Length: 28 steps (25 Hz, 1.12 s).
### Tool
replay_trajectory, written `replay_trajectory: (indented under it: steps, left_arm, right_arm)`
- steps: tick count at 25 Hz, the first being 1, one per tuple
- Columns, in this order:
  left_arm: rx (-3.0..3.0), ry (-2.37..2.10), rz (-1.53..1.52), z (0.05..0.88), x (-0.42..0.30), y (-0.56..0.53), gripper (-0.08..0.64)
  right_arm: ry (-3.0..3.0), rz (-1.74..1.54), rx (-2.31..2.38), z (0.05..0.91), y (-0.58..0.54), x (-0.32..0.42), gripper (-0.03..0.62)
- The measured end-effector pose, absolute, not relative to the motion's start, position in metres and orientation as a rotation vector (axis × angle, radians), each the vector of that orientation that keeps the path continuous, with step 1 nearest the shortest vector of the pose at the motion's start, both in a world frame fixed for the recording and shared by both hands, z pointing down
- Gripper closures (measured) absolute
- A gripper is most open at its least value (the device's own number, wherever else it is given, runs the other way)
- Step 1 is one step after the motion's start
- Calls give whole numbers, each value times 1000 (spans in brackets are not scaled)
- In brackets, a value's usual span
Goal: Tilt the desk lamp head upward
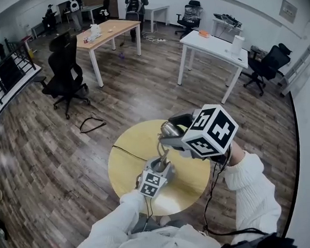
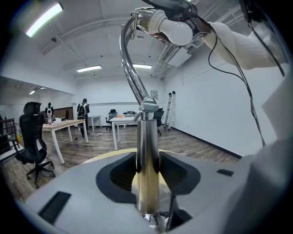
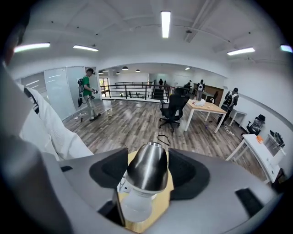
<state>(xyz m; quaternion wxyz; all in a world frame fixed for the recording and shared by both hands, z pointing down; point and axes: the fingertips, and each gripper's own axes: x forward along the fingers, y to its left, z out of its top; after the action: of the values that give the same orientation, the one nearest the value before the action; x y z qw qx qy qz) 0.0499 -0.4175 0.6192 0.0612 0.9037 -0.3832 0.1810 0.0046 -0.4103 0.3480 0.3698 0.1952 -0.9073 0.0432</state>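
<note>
Left tongs (image 2: 147, 161), right tongs (image 3: 147, 159) on lamp (image 2: 147, 130)

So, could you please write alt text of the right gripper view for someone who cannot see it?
The right gripper clamps the brushed-metal desk lamp head between its jaws, its frosted bulb nearest the camera, above a round yellow table. Behind lie a wood floor and a black office chair.

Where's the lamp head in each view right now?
Head view: lamp head just right of centre.
Left gripper view: lamp head at the top, right of centre.
Right gripper view: lamp head at lower centre.
Shared landmark: the round yellow table under the lamp.
</note>
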Motion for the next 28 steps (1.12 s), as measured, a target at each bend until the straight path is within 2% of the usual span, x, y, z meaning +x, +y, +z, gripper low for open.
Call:
replay_trajectory:
  steps: [4,8,12,15,18,19,21,22,25,28]
  left_arm:
    - [2706,-1179,529,617,40,-410,413]
    - [2676,-1201,504,608,22,-398,408]
    - [2573,-1213,415,595,2,-381,408]
    - [2500,-1253,295,582,-13,-372,410]
    - [2481,-1255,206,569,-19,-360,433]
    - [2473,-1271,190,566,-21,-356,466]
    - [2452,-1319,186,566,-22,-351,536]
    - [2439,-1338,192,568,-22,-349,555]
    - [2396,-1329,211,577,-15,-339,558]
    - [2348,-1298,224,586,-7,-323,558]
  right_arm:
    - [-2428,82,596,333,-408,19,313]
    - [-2648,212,760,293,-409,53,313]
    - [-2816,368,1257,268,-427,132,314]
    - [-2679,531,1776,304,-440,214,314]
    - [-2452,684,2053,385,-427,264,317]
    - [-2373,723,2094,416,-418,270,341]
    - [-2239,784,2121,479,-398,267,516]
    - [-2197,812,2101,507,-389,258,559]
    - [-2147,914,1959,576,-364,212,574]
    - [-2164,967,1810,608,-345,164,580]
